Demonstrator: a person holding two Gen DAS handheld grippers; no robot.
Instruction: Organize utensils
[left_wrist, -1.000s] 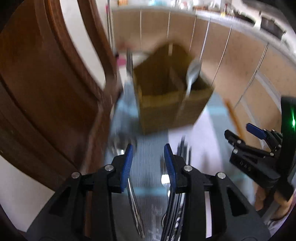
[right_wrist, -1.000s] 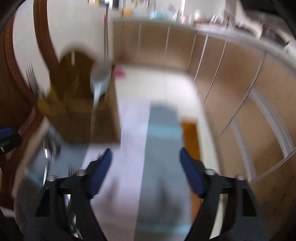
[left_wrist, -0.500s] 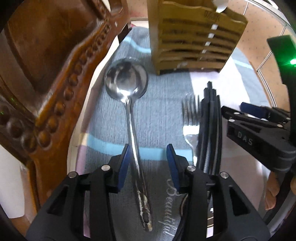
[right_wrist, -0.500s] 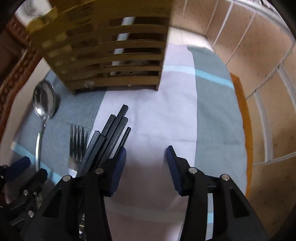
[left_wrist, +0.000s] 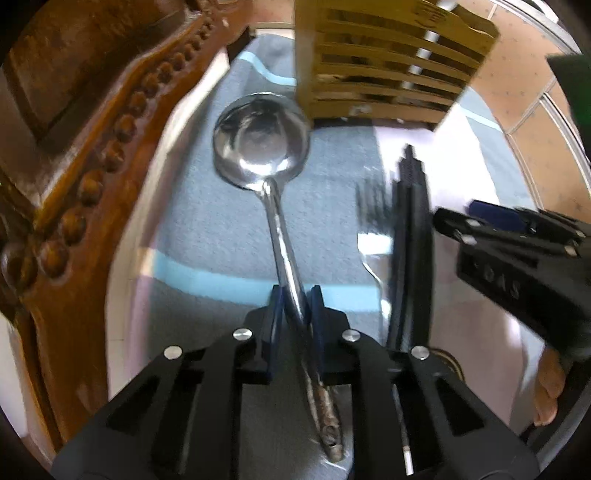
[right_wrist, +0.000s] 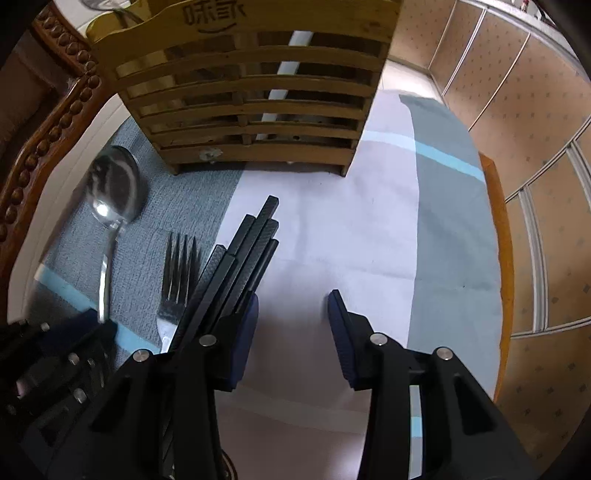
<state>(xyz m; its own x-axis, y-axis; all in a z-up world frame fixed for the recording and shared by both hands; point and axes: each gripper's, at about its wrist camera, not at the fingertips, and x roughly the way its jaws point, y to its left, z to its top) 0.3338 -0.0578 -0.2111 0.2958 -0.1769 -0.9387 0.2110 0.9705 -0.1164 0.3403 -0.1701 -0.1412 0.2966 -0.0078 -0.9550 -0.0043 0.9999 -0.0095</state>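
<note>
- Left gripper (left_wrist: 295, 301): jaws closing, blue pads already pinching the handle of the steel ladle (left_wrist: 263, 146).
- Ladle: lies on the grey-blue cloth (left_wrist: 207, 218), bowl just in front of the wooden slatted utensil holder (right_wrist: 255, 92).
- Right gripper (right_wrist: 293, 321): jaws closing, fingers apart over bare cloth, nothing between them.
- Black chopsticks (right_wrist: 243, 254): bundled just beside the right gripper's left finger.
- Fork (right_wrist: 177, 273): between ladle and chopsticks, tines toward the holder.
</note>
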